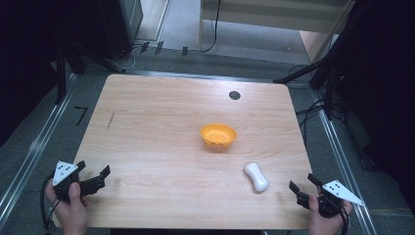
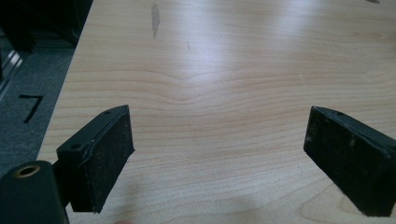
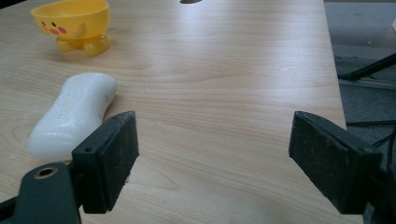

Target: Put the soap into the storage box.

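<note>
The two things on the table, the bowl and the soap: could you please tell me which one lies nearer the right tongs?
The white soap. It lies just left of the open right tongs, while the yellow bowl stands farther back, near the table's middle.

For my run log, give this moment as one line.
left gripper open, empty | right gripper open, empty | soap bar beside yellow bowl

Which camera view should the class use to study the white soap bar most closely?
The right gripper view: the white soap bar lies large and close, its embossed lettering visible. The high view shows it small, near the yellow bowl. The left gripper view looks across bare table.
</note>
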The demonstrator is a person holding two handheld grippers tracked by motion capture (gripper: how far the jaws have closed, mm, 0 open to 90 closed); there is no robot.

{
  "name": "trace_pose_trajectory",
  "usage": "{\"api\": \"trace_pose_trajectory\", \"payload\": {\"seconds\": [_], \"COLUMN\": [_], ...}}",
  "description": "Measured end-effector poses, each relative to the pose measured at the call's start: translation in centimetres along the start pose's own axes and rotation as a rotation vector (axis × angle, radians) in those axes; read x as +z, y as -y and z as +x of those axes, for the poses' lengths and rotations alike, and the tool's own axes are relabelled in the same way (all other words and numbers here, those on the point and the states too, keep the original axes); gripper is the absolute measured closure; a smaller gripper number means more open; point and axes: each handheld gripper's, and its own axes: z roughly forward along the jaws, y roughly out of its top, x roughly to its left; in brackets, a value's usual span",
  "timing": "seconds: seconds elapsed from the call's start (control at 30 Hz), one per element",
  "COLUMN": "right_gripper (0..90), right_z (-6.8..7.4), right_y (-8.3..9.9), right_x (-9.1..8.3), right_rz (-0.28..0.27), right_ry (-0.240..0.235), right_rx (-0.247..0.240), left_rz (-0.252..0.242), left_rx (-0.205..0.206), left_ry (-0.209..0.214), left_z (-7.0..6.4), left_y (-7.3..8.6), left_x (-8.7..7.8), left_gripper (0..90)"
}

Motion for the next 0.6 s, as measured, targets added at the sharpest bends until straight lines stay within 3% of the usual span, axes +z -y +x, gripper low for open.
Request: {"api": "trace_pose_trajectory", "payload": {"seconds": [0.07, 0.2, 0.33, 0.57, 0.6], "right_gripper": [18.4, 19.9, 20.0, 20.4, 20.4], "right_z": [0.0, 0.1, 0.1, 0.8, 0.8], "right_y": [0.0, -0.4, -1.0, -3.1, -3.1], "right_x": [0.1, 0.6, 0.8, 1.7, 1.7], "right_rz": [0.010, 0.100, 0.146, 0.313, 0.313], "right_ry": [-0.002, 0.021, 0.026, 0.032, 0.032], "right_rx": [-0.001, -0.026, -0.053, -0.117, -0.117], "left_rz": [0.002, 0.005, 0.012, 0.003, 0.003], "left_rx": [0.000, 0.015, 0.022, 0.011, 0.011], "left_ry": [0.000, -0.008, -0.012, -0.005, -0.005], "left_z": [0.0, -0.2, -0.2, -0.1, -0.1], "left_y": [0.0, 0.0, -0.1, 0.0, 0.0], "left_x": [0.0, 0.0, 0.1, 0.0, 0.0], "left_gripper": [8.7, 8.7, 8.7, 8.7, 8.7]}}
